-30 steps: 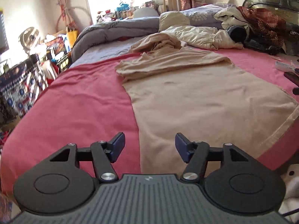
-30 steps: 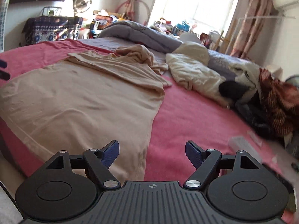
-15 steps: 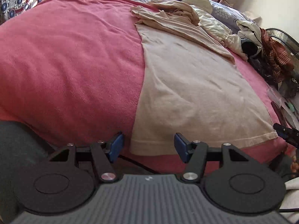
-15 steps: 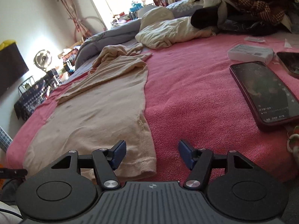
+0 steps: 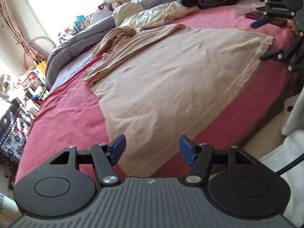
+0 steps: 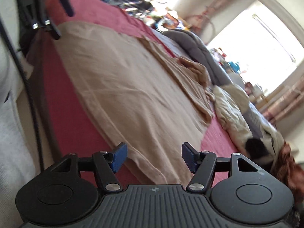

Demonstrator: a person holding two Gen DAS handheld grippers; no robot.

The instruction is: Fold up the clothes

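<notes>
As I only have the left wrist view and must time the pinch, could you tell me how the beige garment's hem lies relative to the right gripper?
Observer: In the right wrist view, the right gripper has a hem corner of the beige garment lying between its fingers. The jaws have just been closing a little, yet stand open, clear of the cloth.
Operator: Thank you. Does that view show my left gripper?
Observer: Yes, the left gripper hangs open by the hem's other end, holding nothing.

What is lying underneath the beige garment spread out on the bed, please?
The beige garment lies flat on a red blanket, which shows on both sides and along the near edge. Whatever is under the garment's middle is covered, so I cannot tell.
</notes>
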